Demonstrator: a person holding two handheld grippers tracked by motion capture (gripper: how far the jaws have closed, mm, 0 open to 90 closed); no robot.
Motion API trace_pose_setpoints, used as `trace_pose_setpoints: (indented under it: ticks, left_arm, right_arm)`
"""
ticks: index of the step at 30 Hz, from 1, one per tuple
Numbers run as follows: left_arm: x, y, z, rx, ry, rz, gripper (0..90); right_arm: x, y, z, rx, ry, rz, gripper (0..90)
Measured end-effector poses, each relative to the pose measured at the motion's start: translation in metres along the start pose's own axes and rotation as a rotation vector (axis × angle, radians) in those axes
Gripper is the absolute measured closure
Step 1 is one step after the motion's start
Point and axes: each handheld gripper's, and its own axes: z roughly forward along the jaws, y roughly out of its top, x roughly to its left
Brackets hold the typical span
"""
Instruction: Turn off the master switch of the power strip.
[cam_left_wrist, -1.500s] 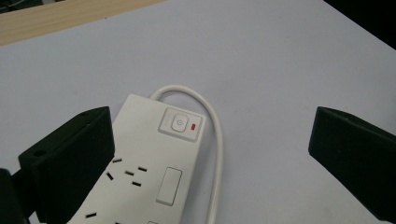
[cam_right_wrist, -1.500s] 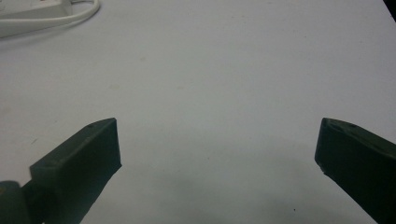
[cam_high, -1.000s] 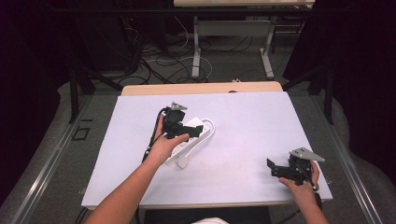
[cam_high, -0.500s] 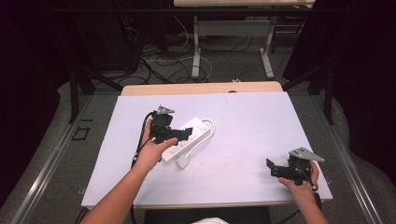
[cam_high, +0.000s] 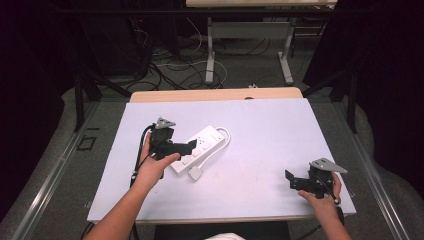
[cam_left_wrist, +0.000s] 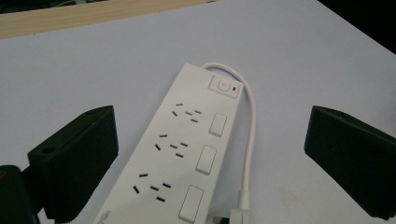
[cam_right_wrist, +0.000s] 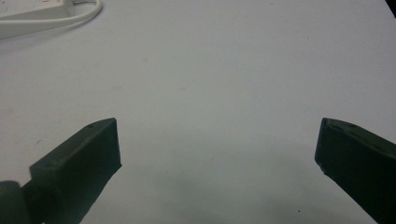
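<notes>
Left tongs (cam_high: 189, 147) over power strip (cam_high: 200, 148), jaws wide apart, nothing held.
Strip lies flat mid-counter (cam_high: 260, 125), left of centre, its cord (cam_left_wrist: 251, 140) looped along its right side, plug (cam_high: 195, 173) at near end. Right tongs (cam_high: 292, 181) at near right corner, well apart from strip, jaws wide apart, nothing between them.

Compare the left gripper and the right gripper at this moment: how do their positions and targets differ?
The left gripper is over the white power strip; the right gripper sits apart near the table's front right corner. The left's jaws frame the strip; the right's frame bare tabletop. Both are open.
</notes>
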Motion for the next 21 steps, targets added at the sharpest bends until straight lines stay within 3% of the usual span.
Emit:
trace_pose_setpoints:
  ticks: [10, 12, 16, 21]
  left_arm:
    - [0.013, -0.016, -0.016, -0.008, 0.04, 0.0, 2.9]
    - [0.015, -0.019, -0.019, -0.003, 0.046, -0.004, 2.9]
    - [0.019, -0.026, -0.025, 0.004, 0.073, -0.002, 2.9]
    - [0.026, -0.035, -0.033, -0.013, 0.087, -0.032, 2.9]
  right_arm:
    - [0.001, 0.0, -0.001, 0.006, -0.004, 0.003, 0.0]
    - [0.001, 0.0, 0.002, -0.023, -0.011, -0.001, 0.0]
    - [0.001, 0.0, 0.0, 0.002, 0.0, 0.006, 0.0]
    - [0.002, 0.0, -0.001, 0.001, -0.001, 0.004, 0.0]
